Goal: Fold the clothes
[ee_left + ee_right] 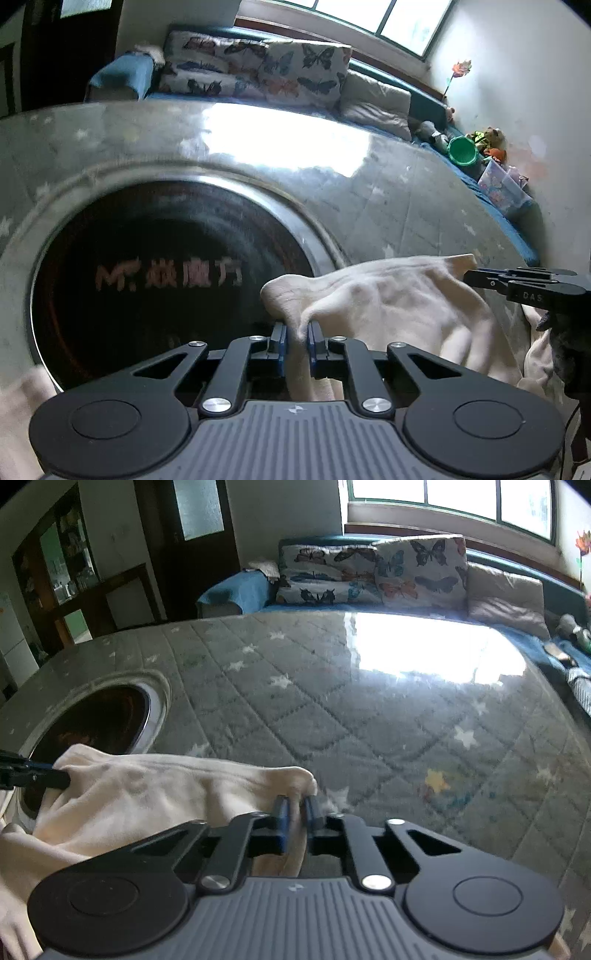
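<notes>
A cream garment (399, 314) is stretched between both grippers over a grey star-patterned table cover (332, 709). My left gripper (296, 328) is shut on one corner of it, with cloth bunched between the blue pads. In the left wrist view my right gripper (469, 275) comes in from the right edge, pinching the other corner. In the right wrist view my right gripper (295, 805) is shut on the cream garment (147, 790), and the left gripper (61, 777) holds the far-left corner. The rest of the cloth hangs toward the near edge.
A round dark panel with a metal rim (159, 266) is set into the table at the left. Behind the table runs a blue sofa (236, 590) with butterfly cushions (388, 572). A green bucket (461, 149) and toys lie at the far right. A dark cabinet (74, 576) stands back left.
</notes>
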The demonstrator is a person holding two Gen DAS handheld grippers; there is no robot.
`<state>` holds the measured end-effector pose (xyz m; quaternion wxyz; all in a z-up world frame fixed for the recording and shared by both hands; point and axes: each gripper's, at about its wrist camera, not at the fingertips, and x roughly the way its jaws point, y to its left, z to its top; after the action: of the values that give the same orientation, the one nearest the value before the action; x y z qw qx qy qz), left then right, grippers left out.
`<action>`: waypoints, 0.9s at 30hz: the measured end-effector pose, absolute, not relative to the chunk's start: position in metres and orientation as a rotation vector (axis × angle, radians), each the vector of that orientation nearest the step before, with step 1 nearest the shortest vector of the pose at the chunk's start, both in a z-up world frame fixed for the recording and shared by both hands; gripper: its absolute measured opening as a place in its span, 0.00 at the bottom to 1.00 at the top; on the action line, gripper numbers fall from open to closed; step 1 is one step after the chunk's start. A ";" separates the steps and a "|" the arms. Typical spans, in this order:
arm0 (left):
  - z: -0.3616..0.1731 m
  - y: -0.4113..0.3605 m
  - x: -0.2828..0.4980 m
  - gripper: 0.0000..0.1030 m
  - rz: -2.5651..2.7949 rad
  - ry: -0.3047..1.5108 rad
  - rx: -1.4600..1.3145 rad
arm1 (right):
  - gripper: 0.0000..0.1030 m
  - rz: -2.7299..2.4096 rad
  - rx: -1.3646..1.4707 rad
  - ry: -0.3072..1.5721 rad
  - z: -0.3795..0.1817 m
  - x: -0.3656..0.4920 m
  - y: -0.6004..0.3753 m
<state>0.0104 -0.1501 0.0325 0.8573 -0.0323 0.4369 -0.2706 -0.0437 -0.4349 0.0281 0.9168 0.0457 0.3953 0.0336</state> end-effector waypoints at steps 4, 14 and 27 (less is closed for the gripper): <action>0.046 -0.146 0.020 0.12 -0.555 0.863 -0.060 | 0.04 0.069 0.080 0.767 0.040 -0.036 -0.432; 0.071 -0.146 0.065 0.12 -0.496 0.744 -0.009 | 0.04 0.071 0.043 0.677 0.068 0.019 -0.419; 0.049 -0.140 0.110 0.20 -0.421 0.783 -0.003 | 0.14 0.065 -0.035 0.686 0.060 0.070 -0.402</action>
<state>0.1098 -0.1397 0.0487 0.9028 -0.0013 0.3786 -0.2037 0.0696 -0.4017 0.0597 0.9410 -0.0173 0.3363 0.0318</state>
